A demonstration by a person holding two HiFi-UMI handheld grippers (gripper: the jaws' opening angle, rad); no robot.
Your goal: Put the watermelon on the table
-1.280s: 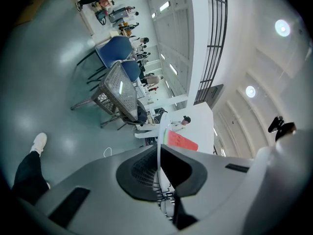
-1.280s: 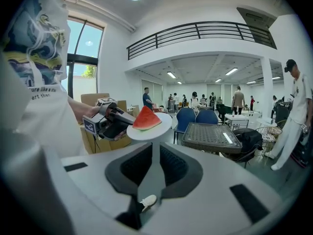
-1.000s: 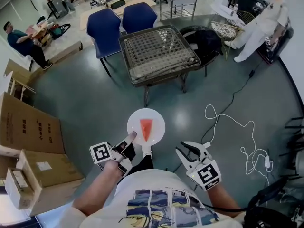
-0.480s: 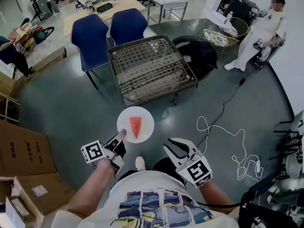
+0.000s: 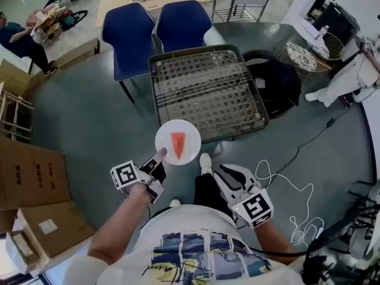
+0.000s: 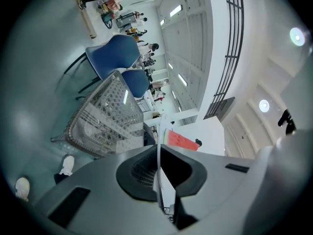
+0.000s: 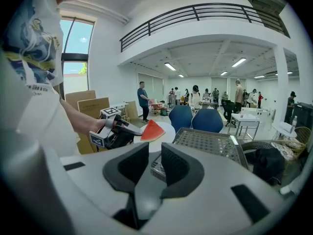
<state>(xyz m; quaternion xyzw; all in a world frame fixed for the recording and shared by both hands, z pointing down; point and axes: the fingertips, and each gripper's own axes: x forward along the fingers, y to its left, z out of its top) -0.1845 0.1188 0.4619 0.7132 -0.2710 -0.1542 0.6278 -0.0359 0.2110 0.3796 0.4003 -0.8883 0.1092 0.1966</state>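
A red watermelon wedge [image 5: 178,145] lies on a round white plate [image 5: 191,136]. My left gripper [image 5: 158,161] is shut on the plate's near rim and holds it in the air just before the front edge of the wire-mesh table [image 5: 205,91]. In the left gripper view the plate [image 6: 158,170] runs edge-on between the jaws, with the watermelon [image 6: 181,141] beyond. My right gripper [image 5: 227,176] hangs lower right of the plate, jaws a little apart and empty. The right gripper view shows the left gripper [image 7: 134,130], the watermelon [image 7: 152,131] and the table [image 7: 210,141].
Two blue chairs [image 5: 130,34] [image 5: 181,22] stand behind the table. A black seat [image 5: 279,85] is at its right. Cardboard boxes [image 5: 29,171] line the left. A white cable [image 5: 291,200] loops on the floor at right. My white shoe [image 5: 205,162] is under the plate.
I have stepped closer to the table; it now lies just beyond the plate. The left gripper keeps its hold on the plate, and the right gripper has stayed beside it.
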